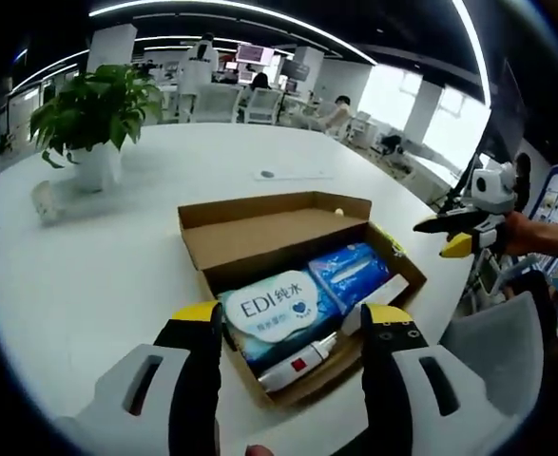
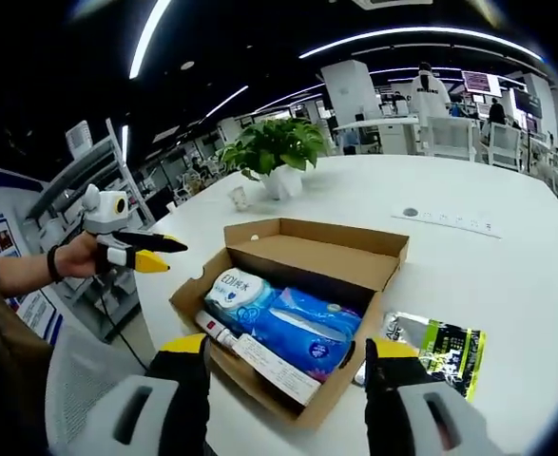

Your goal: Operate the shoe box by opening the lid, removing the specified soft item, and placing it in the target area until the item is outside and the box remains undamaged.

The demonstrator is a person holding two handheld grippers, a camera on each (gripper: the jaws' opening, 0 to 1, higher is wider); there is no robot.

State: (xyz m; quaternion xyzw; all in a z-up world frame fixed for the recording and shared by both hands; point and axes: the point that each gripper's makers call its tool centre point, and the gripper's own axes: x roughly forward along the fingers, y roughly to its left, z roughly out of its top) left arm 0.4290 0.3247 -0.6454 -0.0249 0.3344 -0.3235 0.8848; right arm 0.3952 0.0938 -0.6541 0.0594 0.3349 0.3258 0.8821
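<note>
Left gripper (image 1: 291,318) spread, right gripper (image 2: 288,353) spread, open shoe box (image 1: 259,237), "EDI" wipes pack (image 1: 277,309).

"EDI 纯水" on white-blue wipes pack (image 1: 280,312) in shoe box (image 1: 223,237).

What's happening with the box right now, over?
Both grippers open, holding nothing: left gripper, right gripper. Shoe box lid open; wipes pack and blue pack inside. Green packet beside box. Nothing blocking.
</note>
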